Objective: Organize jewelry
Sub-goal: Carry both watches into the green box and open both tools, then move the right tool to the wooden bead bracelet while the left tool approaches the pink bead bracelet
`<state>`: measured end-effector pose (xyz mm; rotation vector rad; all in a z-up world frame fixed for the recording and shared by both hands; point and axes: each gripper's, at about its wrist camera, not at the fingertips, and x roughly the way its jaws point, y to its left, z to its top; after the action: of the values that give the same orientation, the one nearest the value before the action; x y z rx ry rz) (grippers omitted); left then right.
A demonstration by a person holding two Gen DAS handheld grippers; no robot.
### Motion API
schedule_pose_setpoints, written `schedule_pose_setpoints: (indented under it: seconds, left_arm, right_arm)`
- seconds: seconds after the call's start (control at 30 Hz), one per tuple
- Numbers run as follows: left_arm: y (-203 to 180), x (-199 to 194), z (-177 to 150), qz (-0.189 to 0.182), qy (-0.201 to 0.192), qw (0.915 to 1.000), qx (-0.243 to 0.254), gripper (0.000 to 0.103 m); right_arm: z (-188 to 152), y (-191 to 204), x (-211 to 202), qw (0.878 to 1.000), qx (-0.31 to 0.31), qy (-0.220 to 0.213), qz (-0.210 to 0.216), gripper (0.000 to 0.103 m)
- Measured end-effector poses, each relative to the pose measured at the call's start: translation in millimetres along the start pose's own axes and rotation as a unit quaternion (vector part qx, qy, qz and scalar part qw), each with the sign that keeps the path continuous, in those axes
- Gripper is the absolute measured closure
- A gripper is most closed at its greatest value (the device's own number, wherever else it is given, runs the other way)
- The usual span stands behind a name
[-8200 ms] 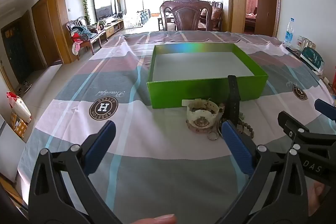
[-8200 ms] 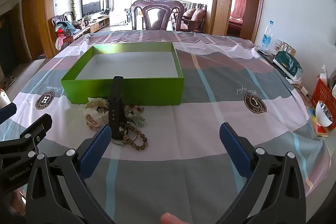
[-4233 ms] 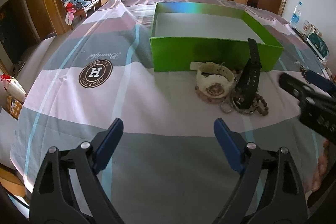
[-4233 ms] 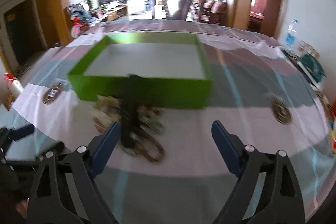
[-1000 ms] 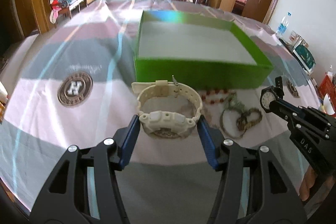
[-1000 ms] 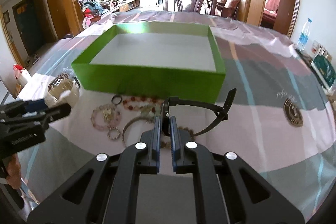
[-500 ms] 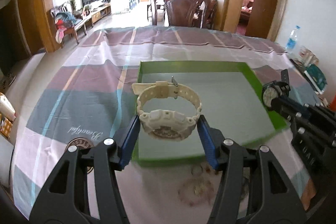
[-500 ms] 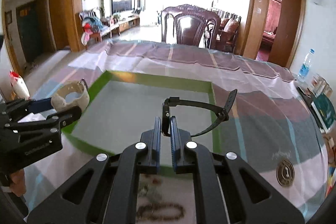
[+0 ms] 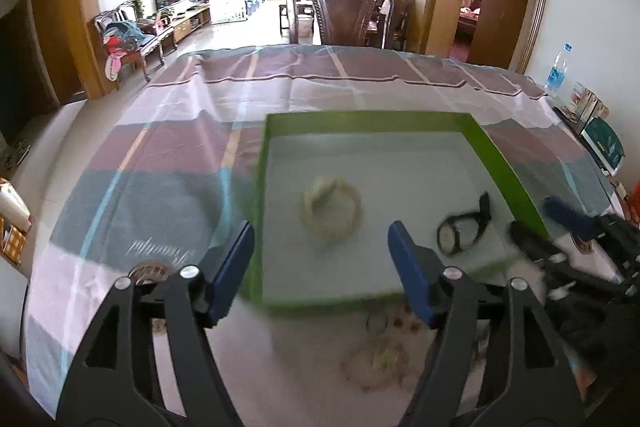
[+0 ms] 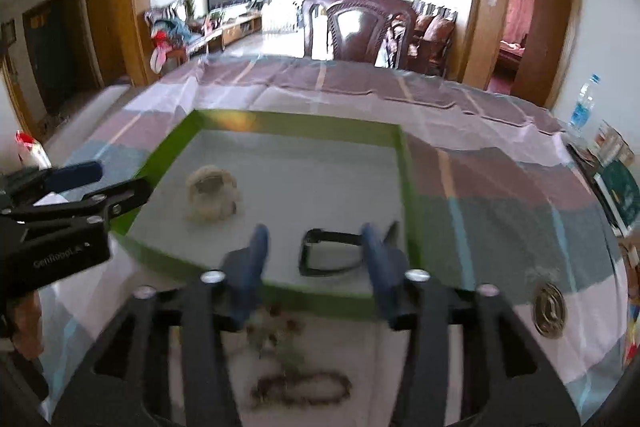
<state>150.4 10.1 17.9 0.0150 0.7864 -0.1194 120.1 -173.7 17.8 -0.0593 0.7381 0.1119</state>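
The green box (image 9: 259, 195) (image 10: 408, 187) sits on the checked tablecloth. A cream watch (image 9: 331, 207) (image 10: 212, 195) lies inside it, left of middle. A black watch (image 9: 464, 227) (image 10: 332, 253) lies inside near the front right corner. My left gripper (image 9: 320, 263) is open and empty above the box's front wall. My right gripper (image 10: 314, 259) is open and empty above the black watch. Loose bracelets and rings (image 9: 380, 355) (image 10: 296, 379) lie on the cloth in front of the box.
A carved wooden chair (image 9: 344, 11) stands at the table's far side. A water bottle (image 9: 558, 69) and a green-white appliance (image 9: 606, 151) are at the right edge. A round brown logo (image 10: 551, 305) is printed on the cloth.
Both grippers have opened and let go of the watches. The cream watch and the black watch have dropped into the green box. Both grippers have pulled back slightly.
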Motion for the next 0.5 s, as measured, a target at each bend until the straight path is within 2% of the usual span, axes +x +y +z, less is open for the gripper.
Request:
schedule_pose_setpoints:
  seconds: [0.07, 0.13, 0.33, 0.5]
  left_arm:
    - [3.2, -12.4, -16.9, 0.001, -0.004, 1.0, -0.001, 0.029]
    - [5.0, -18.4, -33.5, -0.001, -0.001, 1.0, 0.0, 0.029]
    - [1.4, -3.0, -73.7, -0.004, 0.047, 0.9989, 0.005, 0.029]
    - [-4.0, 14.7, -86.5, -0.002, 0.073, 0.9973, 0.01, 0.029]
  right_arm:
    - [-13.8, -7.9, -15.2, 1.0, 0.008, -0.001, 0.004, 0.051]
    - [-33.7, -14.3, -19.4, 1.0, 0.015, 0.015, 0.002, 0.051]
    - [-80.6, -12.9, 5.1, 0.996, 0.014, 0.088, 0.002, 0.051]
    - [-93.9, -5.6, 19.8, 0.994, 0.0, 0.109, -0.022, 0.051]
